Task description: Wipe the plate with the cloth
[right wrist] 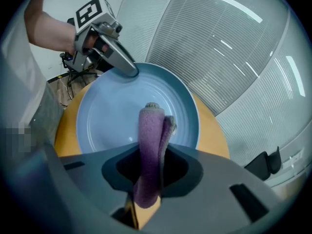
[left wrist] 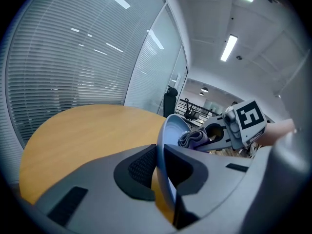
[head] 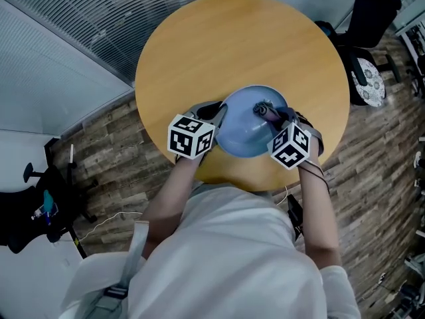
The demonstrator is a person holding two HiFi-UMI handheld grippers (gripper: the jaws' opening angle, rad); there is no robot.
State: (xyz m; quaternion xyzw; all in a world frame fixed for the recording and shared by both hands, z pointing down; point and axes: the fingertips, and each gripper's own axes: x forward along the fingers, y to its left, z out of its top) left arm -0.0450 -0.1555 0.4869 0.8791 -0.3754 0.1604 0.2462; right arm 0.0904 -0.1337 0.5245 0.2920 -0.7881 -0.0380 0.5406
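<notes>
A light blue plate (head: pixel 246 135) is held tilted above the near edge of the round wooden table (head: pixel 232 45). My left gripper (head: pixel 219 115) is shut on the plate's left rim (left wrist: pixel 165 145), with the rim clamped between its pads. My right gripper (head: pixel 275 115) is shut on a folded purple cloth (head: pixel 263 109). In the right gripper view the cloth (right wrist: pixel 151 145) sticks out from the jaws over the plate's inner face (right wrist: pixel 112 121), and its tip is at or touching the plate. The left gripper (right wrist: pixel 131 72) shows at the plate's far rim there. The left gripper view shows the cloth (left wrist: pixel 192 139) against the plate's inside.
A black office chair (head: pixel 368 18) stands beyond the table at the upper right. Another dark chair (head: pixel 40 205) is on the wood floor at the left. A glass wall with blinds (head: pixel 99 18) runs behind the table. The person's torso fills the bottom of the head view.
</notes>
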